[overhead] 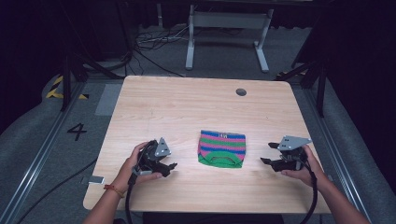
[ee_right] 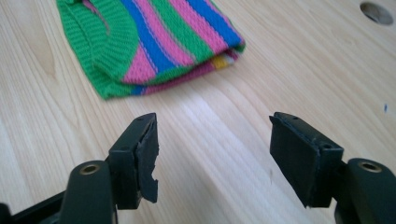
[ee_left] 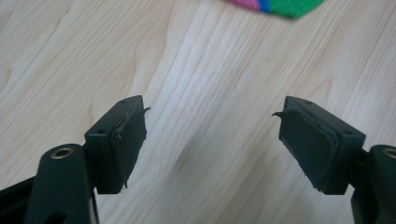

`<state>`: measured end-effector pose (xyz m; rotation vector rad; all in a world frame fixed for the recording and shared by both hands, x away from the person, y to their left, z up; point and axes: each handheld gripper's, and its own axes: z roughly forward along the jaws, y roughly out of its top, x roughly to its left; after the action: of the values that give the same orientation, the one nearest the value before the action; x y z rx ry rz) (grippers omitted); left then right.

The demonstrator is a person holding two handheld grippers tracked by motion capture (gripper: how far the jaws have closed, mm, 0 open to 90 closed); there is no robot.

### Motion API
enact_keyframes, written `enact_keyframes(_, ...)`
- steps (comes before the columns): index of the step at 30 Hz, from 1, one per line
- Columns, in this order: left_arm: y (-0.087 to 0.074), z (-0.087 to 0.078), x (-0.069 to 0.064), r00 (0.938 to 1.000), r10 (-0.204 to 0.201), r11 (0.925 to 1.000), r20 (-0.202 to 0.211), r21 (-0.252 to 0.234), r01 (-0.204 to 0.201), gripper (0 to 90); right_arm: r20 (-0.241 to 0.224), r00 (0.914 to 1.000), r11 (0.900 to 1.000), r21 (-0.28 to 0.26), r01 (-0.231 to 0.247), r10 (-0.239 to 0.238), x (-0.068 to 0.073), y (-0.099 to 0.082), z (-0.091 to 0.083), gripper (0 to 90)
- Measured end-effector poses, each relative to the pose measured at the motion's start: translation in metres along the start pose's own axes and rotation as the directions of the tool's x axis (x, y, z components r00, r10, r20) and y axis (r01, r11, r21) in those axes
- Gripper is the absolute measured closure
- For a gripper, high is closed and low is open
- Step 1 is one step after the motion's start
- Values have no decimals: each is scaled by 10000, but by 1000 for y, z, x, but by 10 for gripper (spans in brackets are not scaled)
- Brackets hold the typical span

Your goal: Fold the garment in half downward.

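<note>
A small knitted garment [overhead: 222, 149] with green, pink and blue stripes lies folded flat in the middle of the wooden table [overhead: 187, 107]. My left gripper [overhead: 169, 168] is to its left, apart from it, open with nothing between the jaws [ee_left: 210, 140]; a corner of the knit [ee_left: 275, 6] peeks in at the top of the left gripper view. My right gripper [overhead: 268, 153] is to the right of the garment, also open and empty [ee_right: 212, 144], and the folded knit [ee_right: 149, 42] lies a short way beyond its jaws.
A round cable hole [overhead: 241, 92] is in the table's far right part. Bare wood surrounds the garment. Beyond the table stand a white frame [overhead: 229, 32] and loose cables [overhead: 154, 42] on the grey floor.
</note>
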<state>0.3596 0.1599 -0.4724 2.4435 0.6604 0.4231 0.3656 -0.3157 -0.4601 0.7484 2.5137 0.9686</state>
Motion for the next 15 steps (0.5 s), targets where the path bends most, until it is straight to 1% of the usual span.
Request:
enact_keyframes(1, -6, -4, 2, 9999, -72, 9999, -70, 95, 73, 221, 77, 9999, 10000, -17, -71, 71, 0, -7, -3, 312)
enact_keyframes(3, -12, -9, 3, 9996, -250, 9997, -114, 9, 250, 217, 250, 9996, 9998, 107, -138, 135, -1, -15, -6, 298)
enact_keyframes(4, -12, -9, 3, 9996, -250, 9997, -114, 9, 250, 214, 423, 9989, 9997, 159, -208, 201, -1, -18, -7, 288)
enact_keyframes(5, -19, -14, 4, 9995, -281, 9996, -131, 72, 282, 209, 518, 9983, 9994, 216, -276, 265, -1, -22, -9, 289)
enact_keyframes(6, -19, -14, 4, 9995, -281, 9996, -131, 72, 282, 208, 518, 9983, 9994, 216, -276, 265, -1, -22, -9, 289)
enact_keyframes(7, -24, -16, 4, 9993, -294, 9994, -210, 165, 298, 208, 572, 9978, 9991, 228, -356, 343, -2, -27, -11, 286)
enact_keyframes(9, -32, -20, 4, 9988, -430, 9990, -226, 135, 433, 218, 679, 9966, 9986, 218, -483, 467, -3, -37, -16, 279)
enact_keyframes(10, -32, -20, 4, 9988, -430, 9990, -226, 135, 433, 222, 633, 9964, 9981, 215, -583, 568, -3, -40, -18, 271)
enact_keyframes(11, -41, -22, 3, 9976, -644, 9979, -239, 90, 646, 220, 525, 9958, 9971, 59, -756, 752, -4, -45, -21, 269)
enact_keyframes(12, -41, -22, 3, 9976, -644, 9979, -239, 90, 646, 219, 447, 9949, 9959, -22, -900, 900, -4, -49, -22, 266)
enact_keyframes(13, -49, -25, 3, 9968, -784, 9969, -128, 31, 785, 218, 444, 9942, 9952, 10, -978, 977, -5, -52, -23, 262)
enact_keyframes(14, -52, -26, 3, 9959, -891, 9960, -140, -11, 891, 216, 438, 9933, 9942, 33, -1073, 1071, -5, -56, -25, 259)
enact_keyframes(15, -52, -26, 3, 9959, -891, 9960, -140, -11, 891, 214, 438, 9924, 9933, 46, -1157, 1154, -5, -59, -26, 258)
